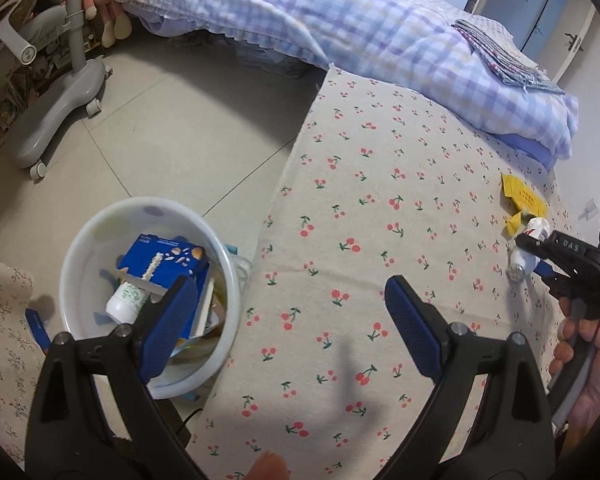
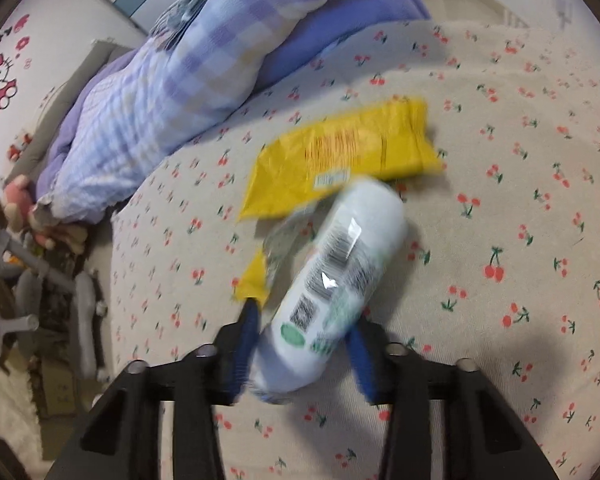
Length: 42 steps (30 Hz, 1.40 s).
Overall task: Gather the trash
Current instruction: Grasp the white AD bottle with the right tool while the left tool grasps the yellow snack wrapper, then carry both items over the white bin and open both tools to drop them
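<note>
My right gripper (image 2: 302, 342) is shut on a white plastic bottle (image 2: 336, 276) and holds it just above the cherry-print bedsheet (image 2: 500, 200). A yellow wrapper (image 2: 340, 160) lies on the sheet just beyond the bottle. In the left wrist view the right gripper (image 1: 540, 258) with the bottle (image 1: 529, 248) is at the far right, beside the yellow wrapper (image 1: 524, 198). My left gripper (image 1: 288, 312) is open and empty above the bed's edge. A white trash bucket (image 1: 76, 264) on the floor holds a blue carton (image 1: 168, 264) and a small white bottle (image 1: 126, 300).
A folded purple checked quilt (image 1: 380, 32) lies across the bed's far side. A grey wheeled chair base (image 1: 56, 108) and plush toys (image 1: 108, 12) stand on the tiled floor (image 1: 180, 128) beyond the bucket. A floral cloth (image 1: 0, 340) is at the left.
</note>
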{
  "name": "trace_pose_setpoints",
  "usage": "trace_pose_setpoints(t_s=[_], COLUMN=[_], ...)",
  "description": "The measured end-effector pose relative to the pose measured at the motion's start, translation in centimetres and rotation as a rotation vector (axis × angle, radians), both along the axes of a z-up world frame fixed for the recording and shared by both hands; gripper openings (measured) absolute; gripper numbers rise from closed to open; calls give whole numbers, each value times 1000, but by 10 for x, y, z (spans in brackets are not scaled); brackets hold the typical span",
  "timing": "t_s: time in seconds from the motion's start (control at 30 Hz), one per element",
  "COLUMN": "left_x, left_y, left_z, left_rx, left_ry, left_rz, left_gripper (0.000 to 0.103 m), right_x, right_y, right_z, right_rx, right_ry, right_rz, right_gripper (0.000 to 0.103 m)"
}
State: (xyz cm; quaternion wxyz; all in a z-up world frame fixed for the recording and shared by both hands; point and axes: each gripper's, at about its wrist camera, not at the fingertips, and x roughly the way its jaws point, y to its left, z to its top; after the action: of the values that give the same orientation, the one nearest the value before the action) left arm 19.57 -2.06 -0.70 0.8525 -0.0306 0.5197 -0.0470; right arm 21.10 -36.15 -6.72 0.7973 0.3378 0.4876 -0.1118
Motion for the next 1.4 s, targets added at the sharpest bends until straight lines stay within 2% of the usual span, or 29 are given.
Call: trace_pose_setpoints(t_s=[0.17, 0.4, 0.63, 0.83, 1.0, 1.07, 1.2, 1.27, 1.4], left_x=[-2, -8, 8, 34, 55, 62, 72, 76, 76], left_y=[-17, -60, -142, -210, -248, -262, -281, -287, -290], left_z=[6, 11, -2, -18, -31, -35, -36, -38, -40], left_rx=[-17, -53, -47, -51, -92, -101, -101, -111, -100], left_ry=[-16, -28, -30, -52, -54, -53, -73, -58, -59], left_rz=[-33, -96, -236, -332, -375, -397, -419, -416, -410], left_gripper=[95, 95, 95, 94, 85, 76, 73, 56, 36], right_x=[-19, -60, -107, -129, -143, -146, -147, -148, -149], right_y=[-11, -57, -98, -129, -154, -159, -165, -167, -170], right_z=[5, 17, 40, 40, 29, 25, 22, 21, 20], right_rx=[-40, -13, -25, -64, -63, -59, -53, -50, -50], right_ry=[46, 53, 7, 19, 39, 42, 44, 44, 45], right_rz=[40, 16, -14, -13, -37, -41, -44, -48, -55], right_gripper=[32, 32, 32, 32, 32, 32, 32, 32, 32])
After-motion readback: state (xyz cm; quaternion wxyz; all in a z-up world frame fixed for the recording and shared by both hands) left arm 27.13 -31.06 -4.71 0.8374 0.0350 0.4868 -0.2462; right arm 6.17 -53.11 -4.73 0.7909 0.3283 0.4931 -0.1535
